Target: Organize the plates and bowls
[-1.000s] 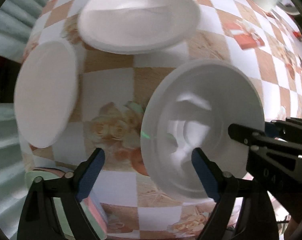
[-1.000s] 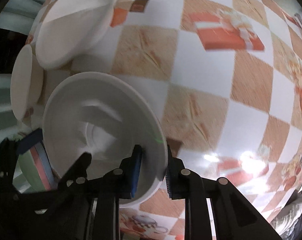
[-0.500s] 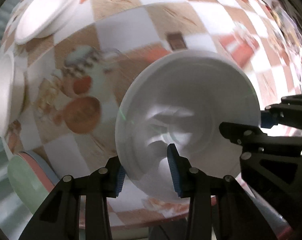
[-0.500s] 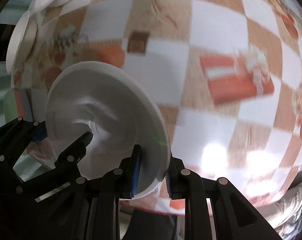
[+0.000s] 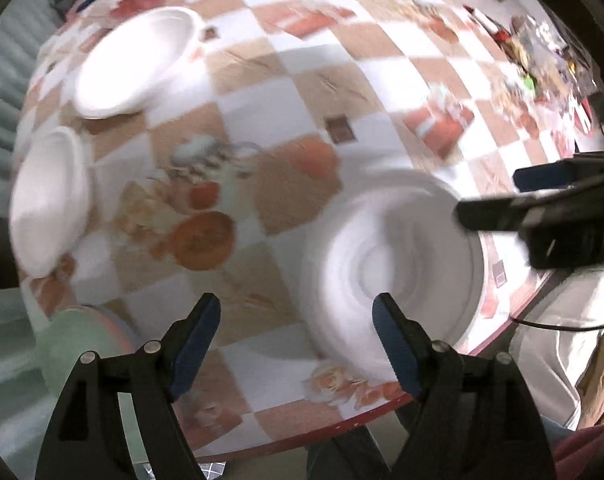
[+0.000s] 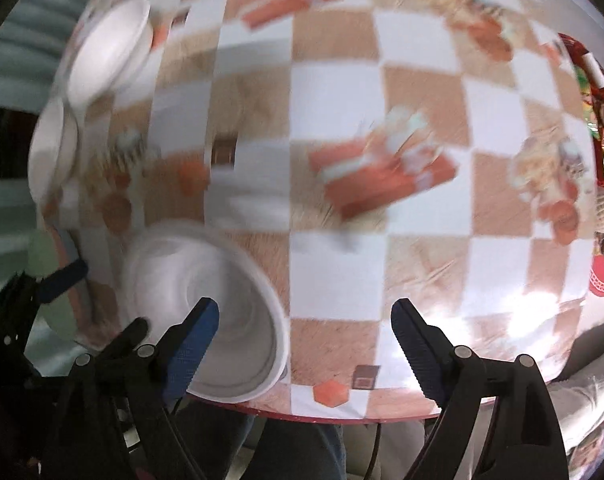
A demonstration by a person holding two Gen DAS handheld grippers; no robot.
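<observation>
I see a desk (image 5: pixel 385 84) covered with a checkered cloth of white and tan squares, printed with orange-red gift boxes, flowers and fruit; a red band runs along its near edge (image 6: pixel 381 416). At the left edge a mint-green object with a pink stripe (image 5: pixel 74 344) pokes over the desk rim; I cannot tell what it is. At the far right lies a blurred heap of colourful clutter (image 5: pixel 541 60).

We see smooth, matt white foam-like bowls (image 5: pixel 393 276) on a glossy printed tablecloth (image 5: pixel 262 92); our gripper fingers (image 6: pixel 190 344) carry ribbed blue pads on black plastic.
</observation>
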